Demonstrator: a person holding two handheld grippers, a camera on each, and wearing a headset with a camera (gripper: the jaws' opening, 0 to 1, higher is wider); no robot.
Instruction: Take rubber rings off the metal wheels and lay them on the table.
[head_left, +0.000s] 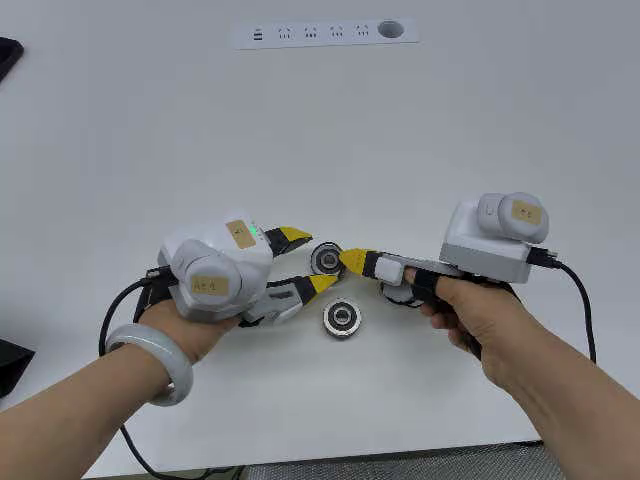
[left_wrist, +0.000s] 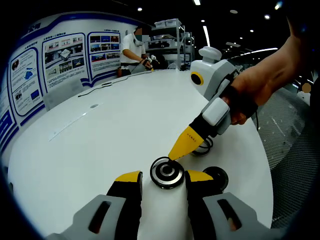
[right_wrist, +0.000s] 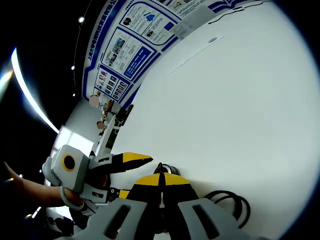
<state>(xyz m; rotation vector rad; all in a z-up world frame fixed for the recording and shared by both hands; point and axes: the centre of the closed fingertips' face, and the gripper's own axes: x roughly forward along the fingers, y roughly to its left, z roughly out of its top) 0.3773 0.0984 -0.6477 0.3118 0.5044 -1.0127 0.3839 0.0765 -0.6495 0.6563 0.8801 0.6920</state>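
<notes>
Wht table (head_left: 450, 130), poster wall (left_wrist: 65, 50).

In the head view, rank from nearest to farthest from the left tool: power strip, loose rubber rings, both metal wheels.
1. The metal wheel between the left tool's open jaws.
2. The second wheel, just toward the person.
3. The loose rubber rings, under the right tool.
4. The power strip, far off at the view's top.
</notes>
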